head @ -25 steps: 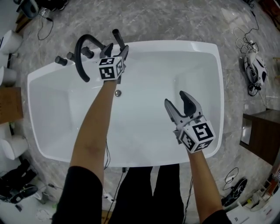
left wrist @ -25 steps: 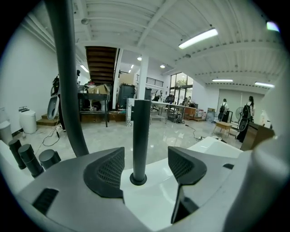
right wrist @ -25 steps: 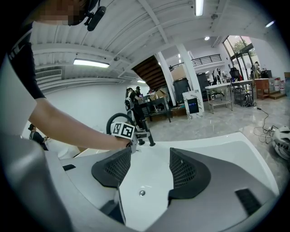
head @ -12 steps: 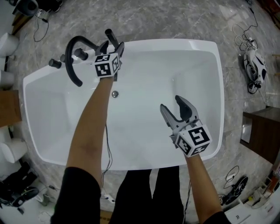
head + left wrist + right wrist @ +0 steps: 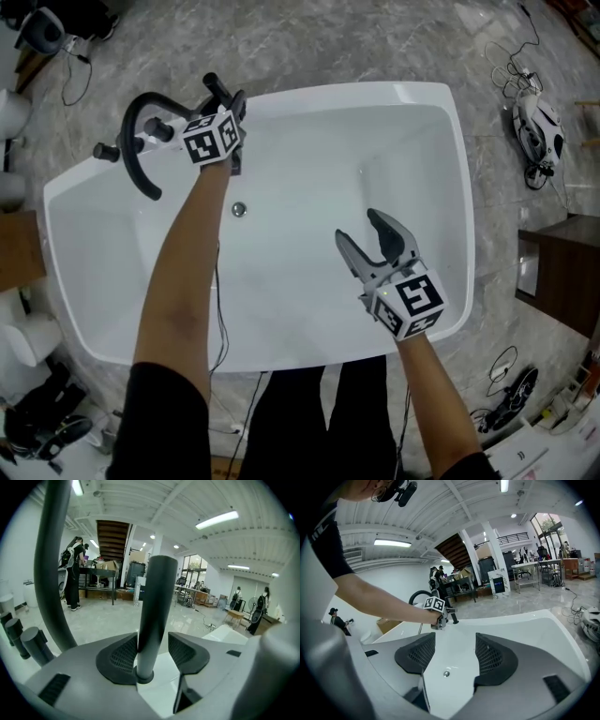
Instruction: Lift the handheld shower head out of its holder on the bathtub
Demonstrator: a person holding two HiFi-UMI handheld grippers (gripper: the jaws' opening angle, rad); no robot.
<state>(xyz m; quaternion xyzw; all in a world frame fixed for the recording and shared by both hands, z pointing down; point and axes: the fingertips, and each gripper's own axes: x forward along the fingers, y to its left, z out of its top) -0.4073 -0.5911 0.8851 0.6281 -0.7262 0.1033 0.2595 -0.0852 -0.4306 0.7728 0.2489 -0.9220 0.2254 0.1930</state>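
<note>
The black handheld shower head (image 5: pixel 217 91) stands upright in its holder on the far left rim of the white bathtub (image 5: pixel 375 92). In the left gripper view its round handle (image 5: pixel 156 606) rises between the jaws. My left gripper (image 5: pixel 231 105) (image 5: pixel 153 649) is around that handle and its jaws have just been closing. The left pad (image 5: pixel 123 654) lies against the handle, while a narrow gap shows at the right pad (image 5: pixel 185 649). My right gripper (image 5: pixel 359 228) (image 5: pixel 454 651) hovers open and empty over the tub's inside.
A black arched spout (image 5: pixel 131 141) and black knobs (image 5: pixel 101 150) stand on the rim left of the shower head. The drain (image 5: pixel 239 209) is in the tub floor. Cables and a small white and black device (image 5: pixel 539 127) lie on the marble floor at right, by a wooden cabinet (image 5: pixel 553 281).
My left gripper has moved onto the shower handle, which now stands between its jaws. The right gripper has stayed over the tub.
</note>
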